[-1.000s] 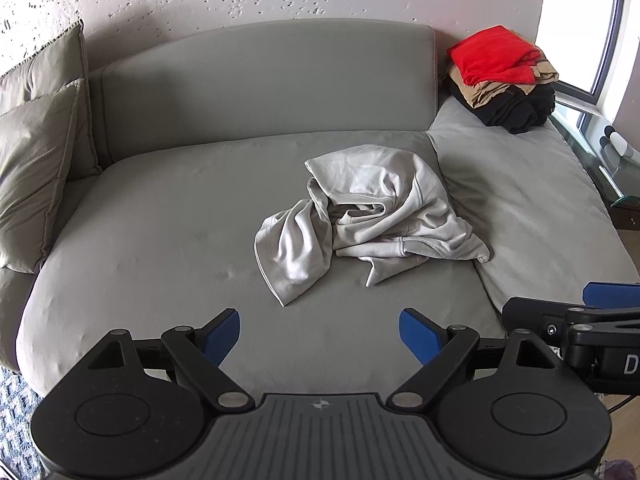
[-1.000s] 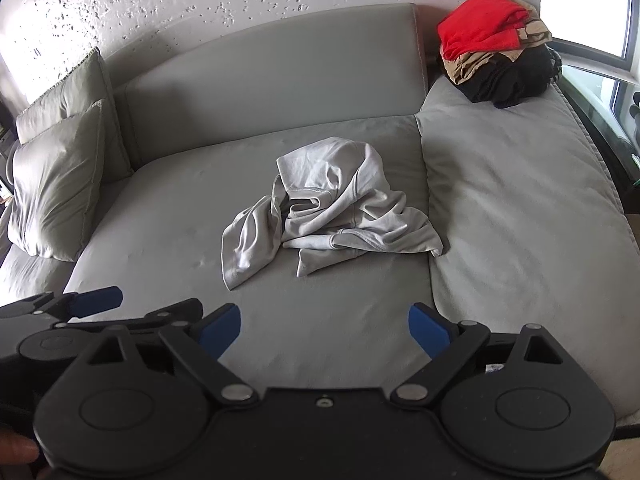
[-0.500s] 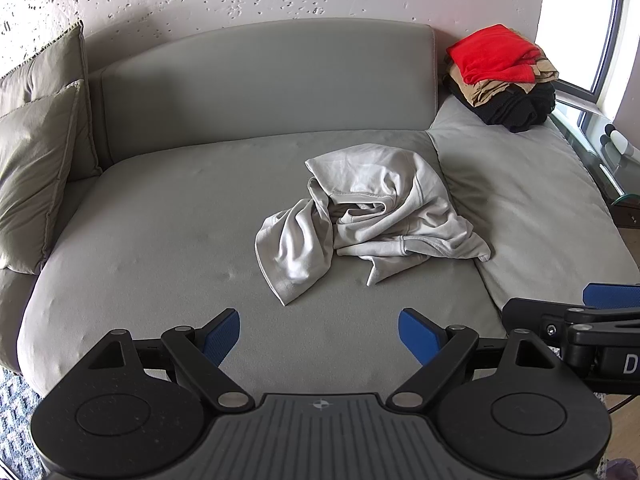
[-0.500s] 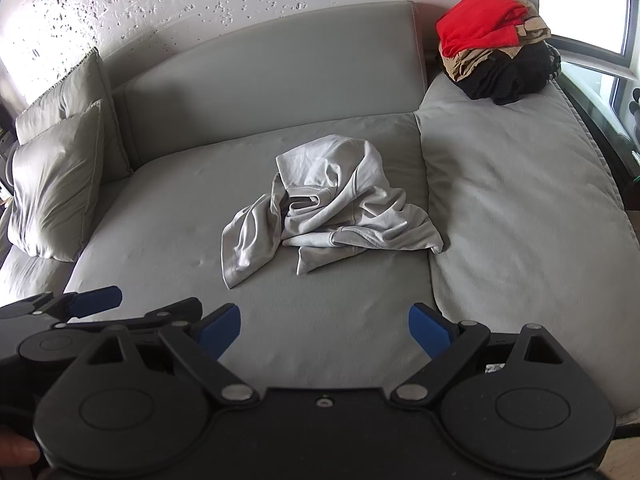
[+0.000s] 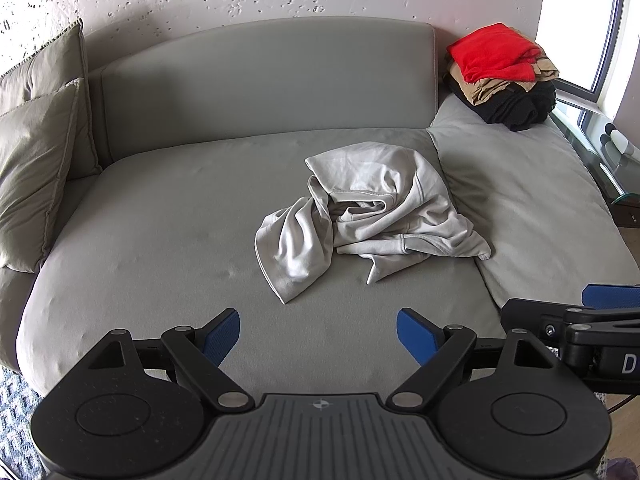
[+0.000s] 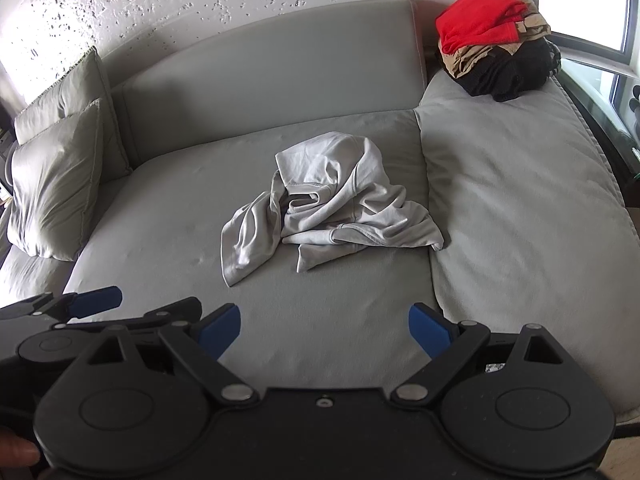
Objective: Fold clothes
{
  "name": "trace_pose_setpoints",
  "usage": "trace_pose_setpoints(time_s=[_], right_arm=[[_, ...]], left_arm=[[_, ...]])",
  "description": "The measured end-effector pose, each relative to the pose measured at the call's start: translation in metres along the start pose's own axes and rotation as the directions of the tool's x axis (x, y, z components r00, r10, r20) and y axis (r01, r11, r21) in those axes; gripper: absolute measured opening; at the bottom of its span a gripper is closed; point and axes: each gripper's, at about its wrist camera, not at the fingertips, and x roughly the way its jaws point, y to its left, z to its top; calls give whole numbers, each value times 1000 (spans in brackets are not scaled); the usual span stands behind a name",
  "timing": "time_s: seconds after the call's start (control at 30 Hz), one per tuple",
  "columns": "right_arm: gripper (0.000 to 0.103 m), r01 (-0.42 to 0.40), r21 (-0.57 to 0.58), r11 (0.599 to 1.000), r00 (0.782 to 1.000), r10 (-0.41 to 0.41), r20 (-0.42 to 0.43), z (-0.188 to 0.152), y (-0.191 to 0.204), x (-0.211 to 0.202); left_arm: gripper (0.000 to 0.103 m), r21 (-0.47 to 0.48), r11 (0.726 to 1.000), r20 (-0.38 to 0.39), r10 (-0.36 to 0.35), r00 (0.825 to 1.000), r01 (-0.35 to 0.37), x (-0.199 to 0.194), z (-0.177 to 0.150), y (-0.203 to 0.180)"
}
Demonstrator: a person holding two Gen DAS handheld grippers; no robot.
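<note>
A crumpled light grey garment (image 5: 372, 216) lies in a heap on the grey sofa seat (image 5: 160, 232), near the middle; it also shows in the right wrist view (image 6: 332, 208). My left gripper (image 5: 319, 336) is open and empty, held above the seat's front edge, short of the garment. My right gripper (image 6: 325, 330) is open and empty too, at about the same distance from the garment. The right gripper's side shows at the right edge of the left wrist view (image 5: 580, 320). The left gripper shows at the lower left of the right wrist view (image 6: 88, 304).
A stack of clothes, red (image 5: 496, 58) on tan on black, sits at the sofa's far right corner (image 6: 492, 40). Two grey-green pillows (image 5: 32, 152) lean at the left end. A raised cushion (image 6: 520, 208) lies to the right. A glass side table (image 5: 612, 160) stands beyond it.
Both views have shifted very slightly; the garment and both open grippers stay as they were.
</note>
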Motion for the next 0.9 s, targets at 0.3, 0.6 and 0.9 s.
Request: trace_pose_setpoints(time_s=[0.3,0.6,0.9], right_arm=[[92,2,-1,1000,1000,-2,0,0,1,1],[92,3,0,1000,1000,-3,-1,1,0,1],[92,-1,3,1000,1000,1,-5,2,0,3]], left_arm=[[84,2,1000,0,1,1000,-1,0,1,0],[84,2,1000,-4,3,1000,-3,0,2,0],[86,-4,1000,-9,-3,1000,3,3,3,1]])
